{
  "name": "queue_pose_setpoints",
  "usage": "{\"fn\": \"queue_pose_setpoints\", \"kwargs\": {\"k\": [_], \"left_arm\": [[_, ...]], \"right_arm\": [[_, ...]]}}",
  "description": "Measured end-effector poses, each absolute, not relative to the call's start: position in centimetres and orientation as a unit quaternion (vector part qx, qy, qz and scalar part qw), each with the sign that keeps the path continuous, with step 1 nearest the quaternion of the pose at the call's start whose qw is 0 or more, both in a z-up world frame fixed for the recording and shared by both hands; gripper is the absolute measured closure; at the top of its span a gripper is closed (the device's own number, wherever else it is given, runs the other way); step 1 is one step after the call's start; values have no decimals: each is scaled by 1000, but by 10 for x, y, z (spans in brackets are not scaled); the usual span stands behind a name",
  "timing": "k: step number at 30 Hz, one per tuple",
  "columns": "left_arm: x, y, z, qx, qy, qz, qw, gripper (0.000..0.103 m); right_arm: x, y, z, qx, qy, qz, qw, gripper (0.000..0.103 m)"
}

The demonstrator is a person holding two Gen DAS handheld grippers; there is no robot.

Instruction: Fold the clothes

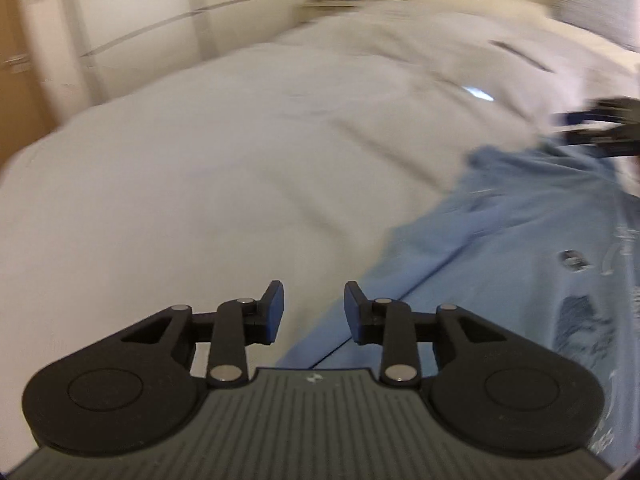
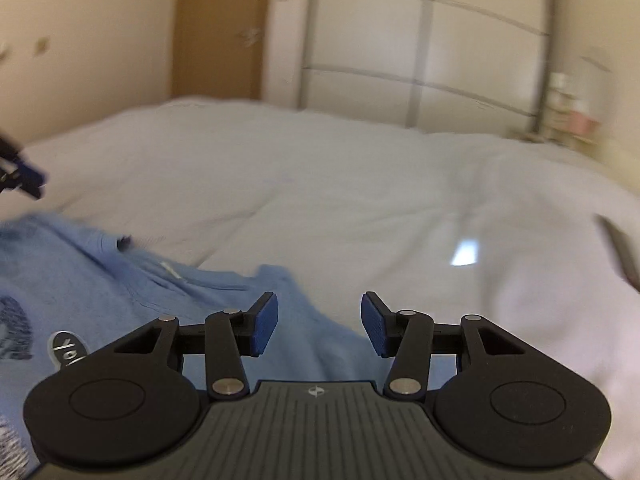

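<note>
Both grippers hovering empty over a light blue T-shirt [image 1: 520, 248] on a white bed [image 1: 200, 184].

The left gripper [image 1: 314, 312] and right gripper [image 2: 319, 325] are both gaping wide, gripping nothing; the shirt is lying rumpled by the bed's near edge, printed side up.

Bare white bedspread [image 2: 360, 184] beyond shirt [image 2: 120, 280]

Matt cloth shirt [image 1: 520, 240], white bedding [image 1: 200, 180]
</note>
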State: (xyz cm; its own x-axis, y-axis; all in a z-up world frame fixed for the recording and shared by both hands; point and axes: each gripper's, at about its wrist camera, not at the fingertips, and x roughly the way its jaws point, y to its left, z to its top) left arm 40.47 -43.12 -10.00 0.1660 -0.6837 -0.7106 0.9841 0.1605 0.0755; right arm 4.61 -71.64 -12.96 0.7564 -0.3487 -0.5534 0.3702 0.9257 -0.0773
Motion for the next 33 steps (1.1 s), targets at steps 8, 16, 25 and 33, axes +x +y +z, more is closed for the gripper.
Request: {"fn": "queue_pose_setpoints", "kwargs": {"k": [8,16,25,33], "left_arm": [[432,-494,-138,251,399,-611,636,79],[447,-530,-150,241,490,-613,571,79],[443,-535,-147,277,453,-615,582,103],[470,-555,-108,282,370,-599,652,103]], "right_arm": [[99,-751,-136,41,365,-127,921,58],[152,-793,-140,69,432,-53,898,58],[190,-811,-172,66,488,32,870,70],[194,-816,-158,45,461,28,886,103]]}}
